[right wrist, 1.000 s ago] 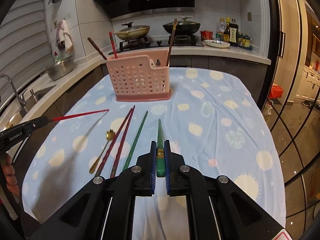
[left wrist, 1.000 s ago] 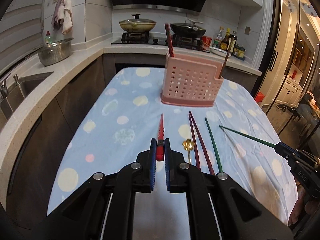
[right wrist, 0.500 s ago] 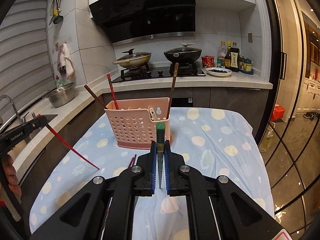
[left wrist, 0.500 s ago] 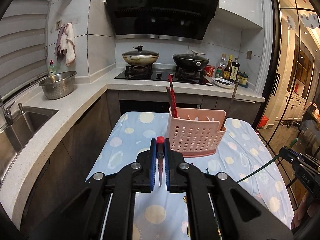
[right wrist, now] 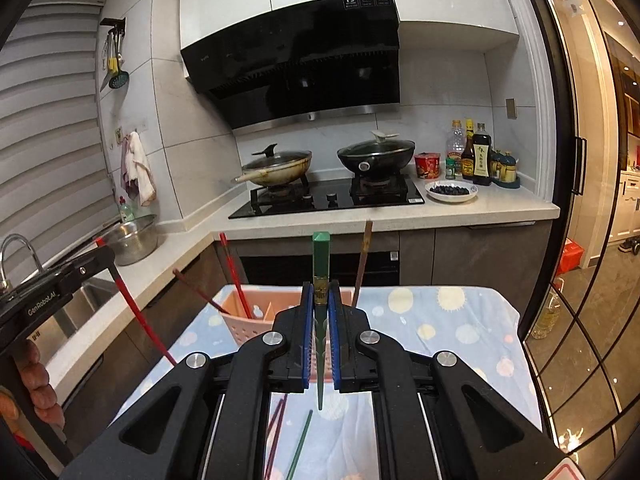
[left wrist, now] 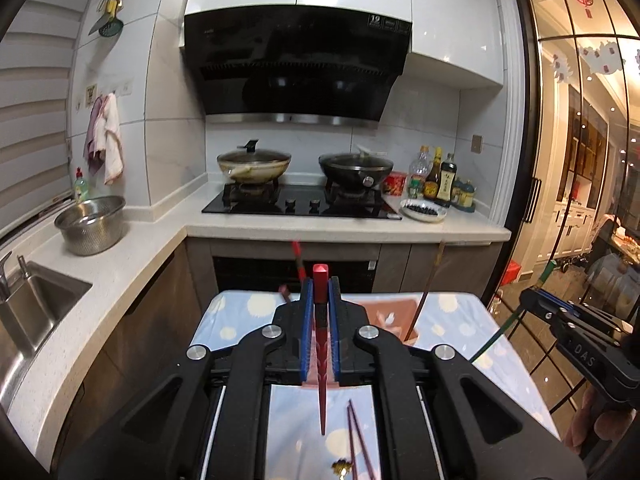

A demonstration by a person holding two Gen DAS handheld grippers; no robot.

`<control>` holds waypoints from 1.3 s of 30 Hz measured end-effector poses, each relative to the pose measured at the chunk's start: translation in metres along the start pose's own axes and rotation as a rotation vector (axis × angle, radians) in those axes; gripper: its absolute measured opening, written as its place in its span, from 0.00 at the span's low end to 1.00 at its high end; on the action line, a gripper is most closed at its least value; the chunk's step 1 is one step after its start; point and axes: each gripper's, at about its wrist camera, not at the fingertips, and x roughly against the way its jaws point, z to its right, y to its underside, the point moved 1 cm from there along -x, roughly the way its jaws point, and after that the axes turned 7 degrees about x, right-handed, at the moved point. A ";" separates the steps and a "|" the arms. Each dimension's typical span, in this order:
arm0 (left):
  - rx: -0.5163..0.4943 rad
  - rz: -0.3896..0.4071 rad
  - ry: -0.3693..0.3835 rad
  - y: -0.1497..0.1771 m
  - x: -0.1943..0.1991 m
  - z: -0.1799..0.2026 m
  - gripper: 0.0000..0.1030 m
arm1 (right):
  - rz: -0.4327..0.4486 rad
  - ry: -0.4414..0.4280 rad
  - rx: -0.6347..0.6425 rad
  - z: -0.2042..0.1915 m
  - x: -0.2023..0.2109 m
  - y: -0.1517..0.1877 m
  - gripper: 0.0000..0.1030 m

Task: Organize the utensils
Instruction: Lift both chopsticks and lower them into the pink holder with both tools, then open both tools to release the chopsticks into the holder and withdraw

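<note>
While each claw grips one chopstick above the worktop [right wrist: 460,320], left claw [left wrist: 320,312] clamped on a red chopstick [left wrist: 321,360], right claw [right wrist: 320,312] clamped on a green chopstick [right wrist: 321,264], pink utensil basket [right wrist: 244,320] just beyond, dark chopsticks [left wrist: 356,440] lying on the cloth.

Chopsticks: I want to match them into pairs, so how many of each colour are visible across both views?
Red chopsticks: 2
Green chopsticks: 2
Dark maroon or brown chopsticks: 4
Total: 8
</note>
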 end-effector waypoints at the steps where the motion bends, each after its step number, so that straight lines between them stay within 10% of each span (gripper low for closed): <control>1: 0.000 0.014 0.010 -0.009 -0.001 0.004 0.07 | 0.017 -0.002 -0.002 0.000 0.000 -0.010 0.07; 16: -0.031 0.210 0.038 -0.088 -0.048 0.054 0.07 | 0.037 -0.048 -0.037 -0.003 -0.079 -0.078 0.07; 31: 0.020 0.029 0.030 -0.038 -0.131 0.035 0.07 | -0.102 -0.056 -0.018 -0.005 -0.137 -0.033 0.08; 35: 0.027 0.040 -0.008 -0.037 -0.126 0.033 0.41 | -0.084 -0.036 -0.021 -0.004 -0.133 -0.030 0.29; 39: 0.032 0.053 -0.018 -0.037 -0.116 0.028 0.44 | -0.065 -0.035 -0.026 -0.003 -0.122 -0.026 0.34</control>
